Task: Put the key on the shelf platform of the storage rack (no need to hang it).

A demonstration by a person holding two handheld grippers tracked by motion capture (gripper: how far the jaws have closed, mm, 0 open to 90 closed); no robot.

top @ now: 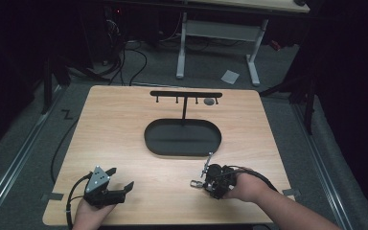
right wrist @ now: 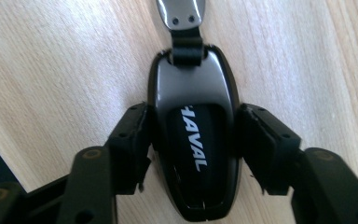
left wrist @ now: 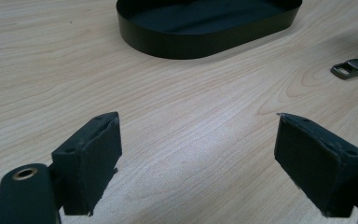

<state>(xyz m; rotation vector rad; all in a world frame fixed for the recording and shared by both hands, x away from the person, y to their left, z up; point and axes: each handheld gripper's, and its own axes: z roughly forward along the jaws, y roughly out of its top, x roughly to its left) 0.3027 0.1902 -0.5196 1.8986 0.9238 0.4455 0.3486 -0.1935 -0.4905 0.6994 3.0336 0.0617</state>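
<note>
Now the right gripper (right wrist: 193, 154) is clamped on the sides of a car key fob (right wrist: 193, 140), glossy black and grey, rounded, lying flat on the pale wood-grain table (top: 124, 143) with its metal clasp (top: 195, 183) pointing left. Lifting and hanging it on the black hook stand (top: 186, 94), above the oval black tray (top: 182, 137), seems left. The left gripper (top: 122, 188) rests apart, jaws wide and empty.

In the right gripper view the car key fob (right wrist: 193, 140) loses its metal strap end at the top edge. In the left gripper view the oval black tray (left wrist: 186, 39) is cut off above. On the key rack (top: 186, 94), the small grey thing hanging from one hook is too small to identify.
</note>
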